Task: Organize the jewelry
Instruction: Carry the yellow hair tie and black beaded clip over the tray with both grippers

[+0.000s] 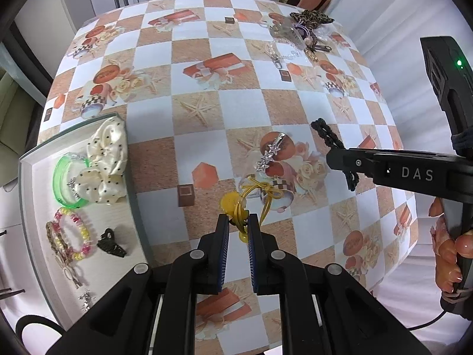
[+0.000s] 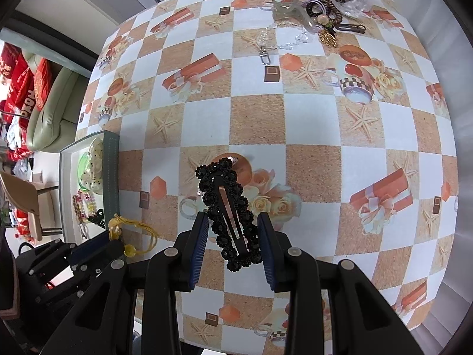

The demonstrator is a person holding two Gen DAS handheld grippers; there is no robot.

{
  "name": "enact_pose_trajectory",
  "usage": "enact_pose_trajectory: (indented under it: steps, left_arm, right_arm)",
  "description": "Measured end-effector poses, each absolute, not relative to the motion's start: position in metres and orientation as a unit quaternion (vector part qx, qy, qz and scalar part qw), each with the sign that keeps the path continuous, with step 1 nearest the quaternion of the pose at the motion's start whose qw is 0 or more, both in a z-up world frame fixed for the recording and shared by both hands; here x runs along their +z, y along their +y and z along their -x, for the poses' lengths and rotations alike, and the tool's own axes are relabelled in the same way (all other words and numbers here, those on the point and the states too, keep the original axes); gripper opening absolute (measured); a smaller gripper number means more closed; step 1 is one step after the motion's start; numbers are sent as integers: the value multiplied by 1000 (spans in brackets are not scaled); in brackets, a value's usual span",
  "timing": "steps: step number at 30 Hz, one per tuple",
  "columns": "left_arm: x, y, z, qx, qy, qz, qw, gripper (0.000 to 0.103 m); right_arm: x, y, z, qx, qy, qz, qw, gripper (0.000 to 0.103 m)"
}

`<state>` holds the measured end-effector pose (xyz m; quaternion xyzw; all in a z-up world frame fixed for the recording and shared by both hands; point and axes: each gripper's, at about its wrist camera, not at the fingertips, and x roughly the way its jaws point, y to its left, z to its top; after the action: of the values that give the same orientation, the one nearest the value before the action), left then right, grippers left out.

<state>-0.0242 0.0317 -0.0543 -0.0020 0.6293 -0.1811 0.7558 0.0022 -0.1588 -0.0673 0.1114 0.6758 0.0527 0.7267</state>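
Bright, even daylight; soft, faint shadows under small things on the tabletop (image 1: pixel 207 94). Sharp focus mid-frame. Strong fisheye bending curves the tabletop's edges; dark vignette fills all corners.

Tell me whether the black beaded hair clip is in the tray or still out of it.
Out. The black beaded hair clip sits between the right gripper fingers above the checkered tablecloth, clear of the tray at the left.
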Motion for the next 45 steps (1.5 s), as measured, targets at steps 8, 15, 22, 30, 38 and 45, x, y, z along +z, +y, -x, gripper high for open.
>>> enact_pose_trajectory:
  steps: [8, 15, 22, 30, 38, 45]
  left_arm:
    - [-50, 62, 35, -163, 627, 14, 762, 17]
    - [-45, 87, 44, -144, 623, 28, 769, 17]
    - [-41, 118, 53, -119, 619, 48, 775, 17]
    - [-37, 156, 64, -83, 612, 71, 783, 17]
    - [-40, 195, 81, -45, 613, 97, 783, 17]
    - [-55, 231, 106, -5, 627, 120, 769, 17]
  right_arm:
    - [-62, -151, 3, 55, 677, -103, 727, 37]
    - [-58, -127, 5, 78, 678, -90, 725, 37]
    - [-51, -83, 2, 123, 677, -65, 722, 37]
    - [-43, -31, -3, 175, 672, -34, 719, 37]
    - [-42, 14, -5, 214, 672, -3, 709, 37]
    - [-51, 51, 0, 246, 678, 20, 692, 37]
